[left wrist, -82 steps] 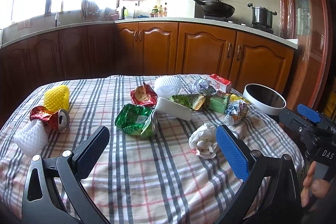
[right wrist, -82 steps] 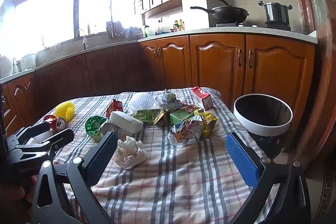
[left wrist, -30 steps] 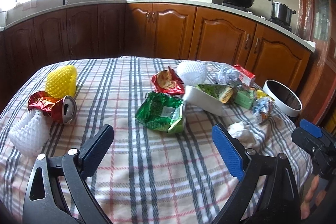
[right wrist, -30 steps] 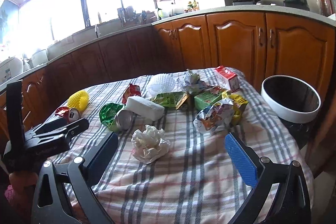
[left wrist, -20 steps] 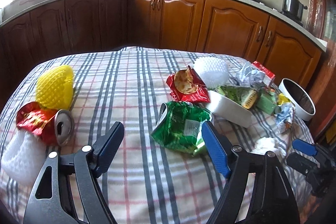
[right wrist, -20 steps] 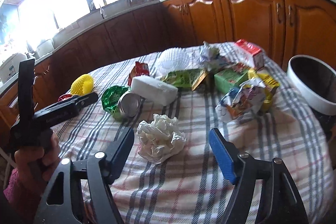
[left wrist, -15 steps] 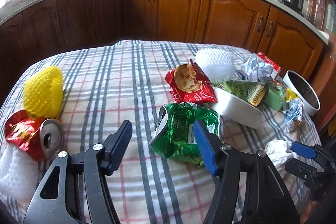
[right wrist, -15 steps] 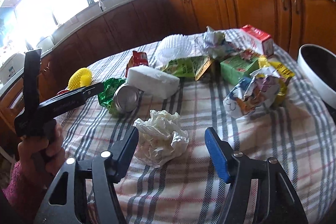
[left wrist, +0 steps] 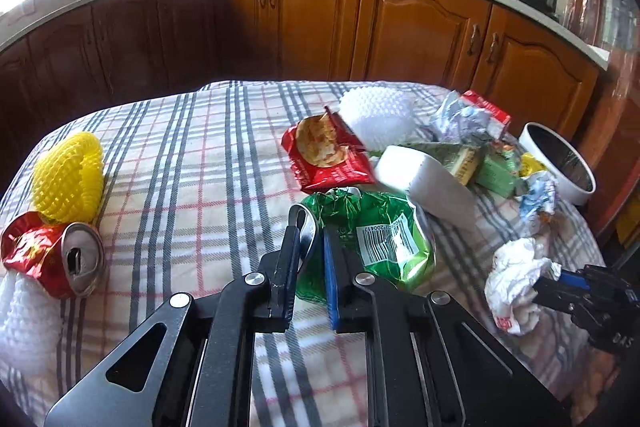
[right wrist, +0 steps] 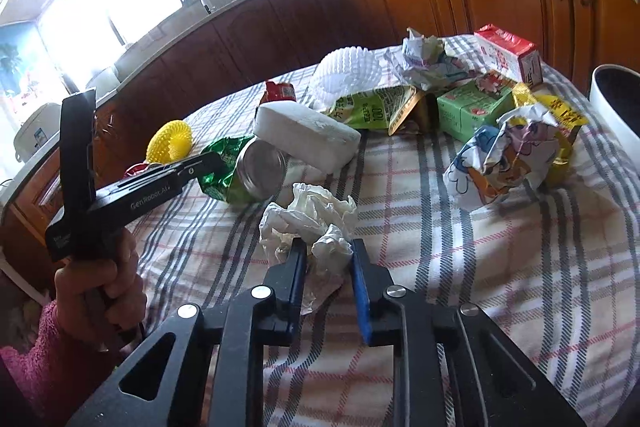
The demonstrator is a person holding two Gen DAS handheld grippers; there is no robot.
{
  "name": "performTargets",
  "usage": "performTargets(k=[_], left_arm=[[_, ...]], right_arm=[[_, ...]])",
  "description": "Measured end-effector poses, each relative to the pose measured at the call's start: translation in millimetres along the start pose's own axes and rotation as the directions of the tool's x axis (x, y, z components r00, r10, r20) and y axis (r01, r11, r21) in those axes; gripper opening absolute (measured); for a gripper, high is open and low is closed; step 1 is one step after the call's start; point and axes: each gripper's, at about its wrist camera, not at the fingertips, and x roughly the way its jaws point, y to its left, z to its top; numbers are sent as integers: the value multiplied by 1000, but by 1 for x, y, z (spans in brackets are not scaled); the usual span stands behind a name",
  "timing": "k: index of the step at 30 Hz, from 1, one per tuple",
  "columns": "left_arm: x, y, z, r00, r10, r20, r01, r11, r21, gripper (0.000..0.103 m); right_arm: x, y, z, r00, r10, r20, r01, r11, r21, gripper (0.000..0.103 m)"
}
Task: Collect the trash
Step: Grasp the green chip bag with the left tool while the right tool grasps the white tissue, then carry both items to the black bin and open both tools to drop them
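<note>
My left gripper is shut on the rim of a crushed green can that lies on the checked tablecloth. My right gripper is shut on a crumpled white paper ball; it also shows in the left wrist view. The green can and left gripper also show in the right wrist view. A white bin stands off the table's right edge.
On the cloth lie a yellow foam net, a red crushed can, a red snack bag, a white foam block, a white foam net, green cartons, a red carton and crumpled wrappers. Wooden cabinets stand behind.
Both grippers moved forward and down and closed: the left onto the green can, the right onto the white paper ball.
</note>
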Motion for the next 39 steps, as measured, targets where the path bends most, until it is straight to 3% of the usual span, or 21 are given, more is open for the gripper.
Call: performTargets(k=[12, 27, 39], left_arm=[[-49, -59, 17, 986, -139, 92, 135, 990, 49, 10], [-30, -162, 36, 951, -302, 63, 288, 943, 166, 10], [-3, -238, 61, 932, -359, 57, 335, 908, 251, 10]], right_arm=[[-62, -27, 10, 990, -52, 133, 46, 998, 49, 22], [-132, -106, 2, 952, -216, 216, 174, 964, 200, 22], [-160, -174, 15, 914, -333, 230, 263, 921, 288, 22]])
